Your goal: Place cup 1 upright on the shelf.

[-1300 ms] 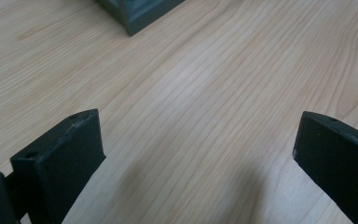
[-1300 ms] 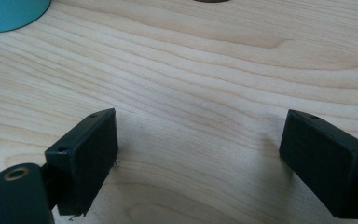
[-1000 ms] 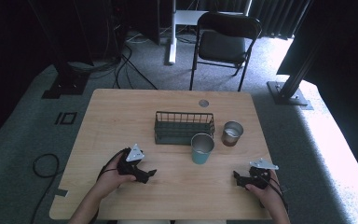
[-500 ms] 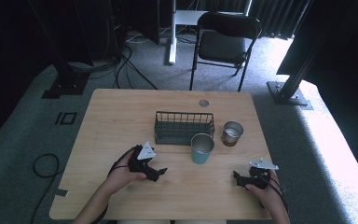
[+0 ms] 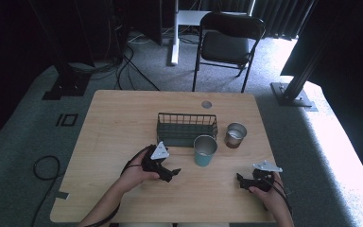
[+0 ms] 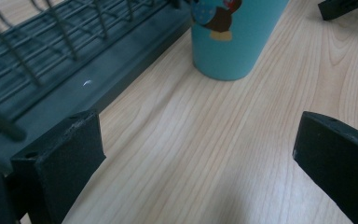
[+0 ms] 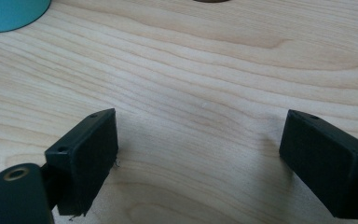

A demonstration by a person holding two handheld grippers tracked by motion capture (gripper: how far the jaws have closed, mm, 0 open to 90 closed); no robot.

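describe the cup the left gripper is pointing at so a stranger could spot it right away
On the wooden table, find the dark wire basket near the middle. The teal cup stands just in front of its right end. Unlike the metal cup beside it, it is teal with a cartoon print.

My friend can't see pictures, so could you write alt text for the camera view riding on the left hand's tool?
A teal cup with a cartoon print stands on a light wooden table, just ahead of the left tool, whose two black jaws are spread wide and hold nothing. A dark green wire basket lies at the upper left, close beside the cup.
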